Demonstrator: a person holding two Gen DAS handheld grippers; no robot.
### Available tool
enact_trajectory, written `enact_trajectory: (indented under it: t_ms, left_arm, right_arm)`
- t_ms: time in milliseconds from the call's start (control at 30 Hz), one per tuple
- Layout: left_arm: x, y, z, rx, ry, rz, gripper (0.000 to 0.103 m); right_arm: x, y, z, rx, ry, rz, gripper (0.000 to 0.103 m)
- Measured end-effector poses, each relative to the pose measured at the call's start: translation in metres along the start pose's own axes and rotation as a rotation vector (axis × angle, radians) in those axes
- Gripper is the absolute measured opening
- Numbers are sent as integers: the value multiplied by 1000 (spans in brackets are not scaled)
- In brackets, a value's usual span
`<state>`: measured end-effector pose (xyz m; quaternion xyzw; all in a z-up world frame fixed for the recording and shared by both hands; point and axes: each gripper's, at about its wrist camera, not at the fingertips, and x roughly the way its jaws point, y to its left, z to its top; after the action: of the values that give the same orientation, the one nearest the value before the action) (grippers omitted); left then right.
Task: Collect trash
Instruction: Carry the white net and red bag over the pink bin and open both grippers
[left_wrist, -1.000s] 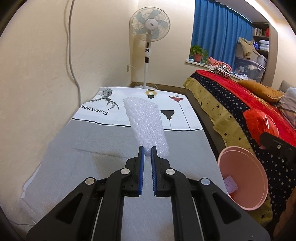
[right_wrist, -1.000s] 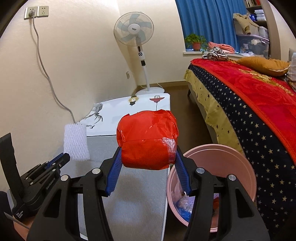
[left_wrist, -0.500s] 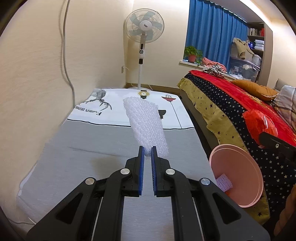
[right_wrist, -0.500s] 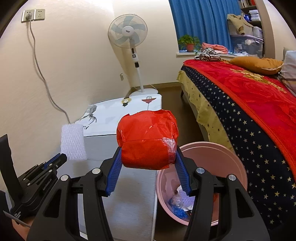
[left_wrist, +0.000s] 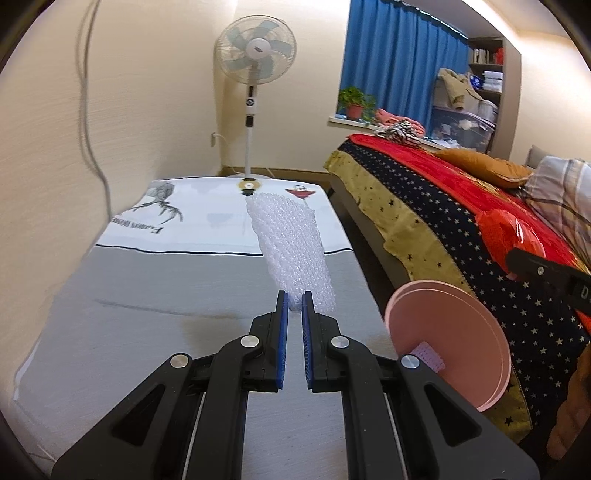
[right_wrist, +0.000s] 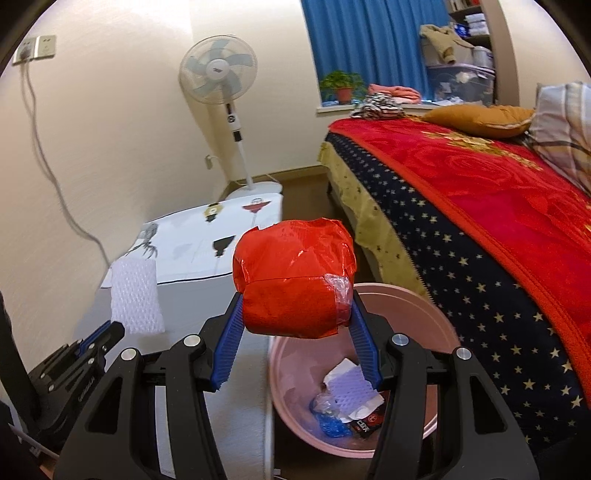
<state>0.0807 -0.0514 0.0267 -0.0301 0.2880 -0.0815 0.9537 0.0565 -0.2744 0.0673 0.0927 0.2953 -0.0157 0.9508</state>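
Red plastic bundle (right_wrist: 295, 284), gripped by the right tool (right_wrist: 295, 325), is centred over the pink bin (right_wrist: 436, 325) before release; bubble wrap (left_wrist: 291, 251) is kept pinched in the closed left tool (left_wrist: 291, 314).

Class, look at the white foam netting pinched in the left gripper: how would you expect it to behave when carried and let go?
The foam netting stands up from the left gripper without drooping, so it is probably light and springy. Its open mesh likely squashes easily. Released, it would probably drift rather than drop straight.

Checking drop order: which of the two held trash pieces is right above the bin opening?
The red plastic-wrapped bundle in the right gripper, over the pink bin; the white bubble wrap sheet hangs over the table.
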Motion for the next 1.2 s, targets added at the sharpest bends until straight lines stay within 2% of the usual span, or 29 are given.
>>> enact_trajectory:
  t_ms: [167,333,600,767,1100,1133,1200]
  left_arm:
    - [8,-16,1,27,-2,-41,7]
    - [20,-39,2,74,7,-119,7]
    - [46,-80,-4,137,55,-216,7]
    - [60,-100,-11,167,90,-263,7]
    - [71,-113,-18,181,130,-330,8]
    - [72,-114,-19,180,137,-332,10]
    - [73,-113,-20,172,149,-329,28]
  right_arm:
    - [2,-15,4,28,-2,-40,55]
    - [1,-31,7,49,-11,-88,55]
    - [1,-59,9,101,-8,-172,55]
    - [7,-66,8,113,8,-195,55]
    - [12,-69,7,123,18,-202,57]
    - [12,-70,7,125,19,-207,60]
    - [11,-72,7,131,20,-228,74]
